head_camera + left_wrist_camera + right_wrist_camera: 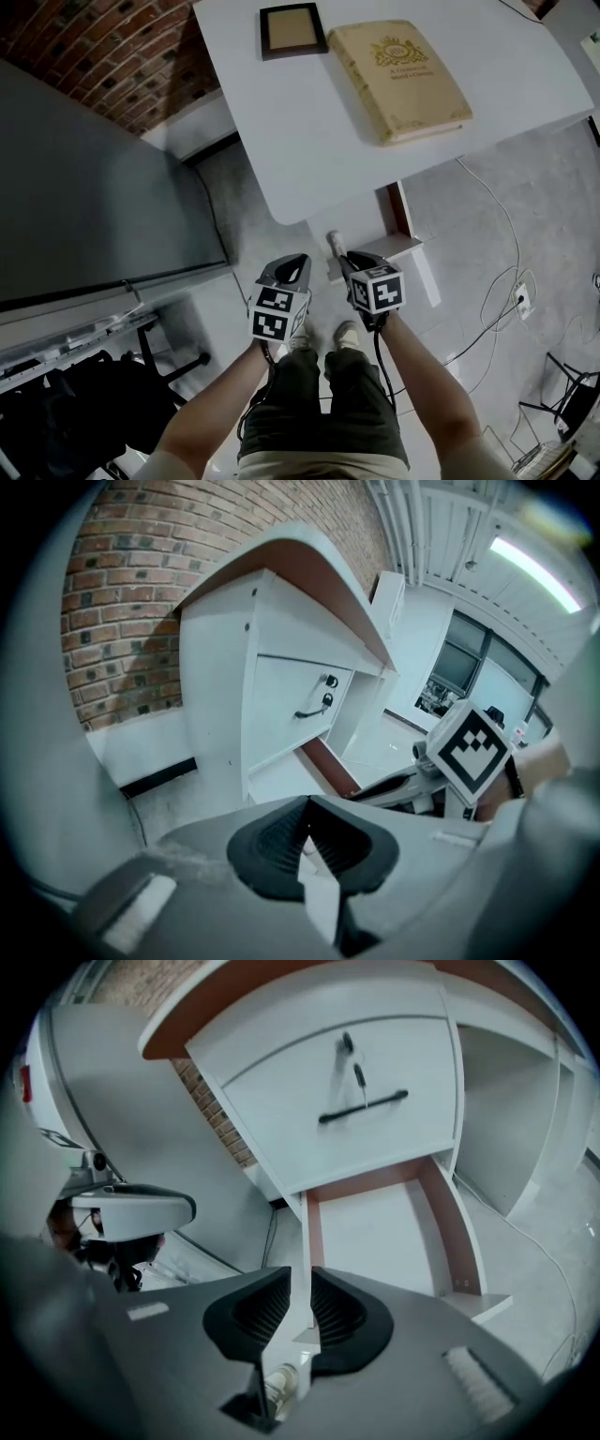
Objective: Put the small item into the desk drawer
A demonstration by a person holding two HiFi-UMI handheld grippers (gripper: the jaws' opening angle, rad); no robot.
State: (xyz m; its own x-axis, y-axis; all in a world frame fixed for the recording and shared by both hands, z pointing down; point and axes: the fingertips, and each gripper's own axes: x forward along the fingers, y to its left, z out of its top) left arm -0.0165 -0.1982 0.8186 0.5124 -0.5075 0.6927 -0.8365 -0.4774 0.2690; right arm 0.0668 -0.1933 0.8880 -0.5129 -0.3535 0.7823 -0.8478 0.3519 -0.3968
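Desk drawer [384,1232] open, edge between right gripper [300,1279] closing jaws; left gripper [306,808] jaws together.

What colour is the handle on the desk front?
Black handle, clearest in the right gripper view.

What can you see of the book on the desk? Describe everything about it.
The book is a thick, closed hardback with a tan, cloth-like cover bearing a gold emblem, title and corner ornaments. It lies flat, cover up, askew on the white desk, close to its near edge and right beside a small dark frame. Nothing lies on it.
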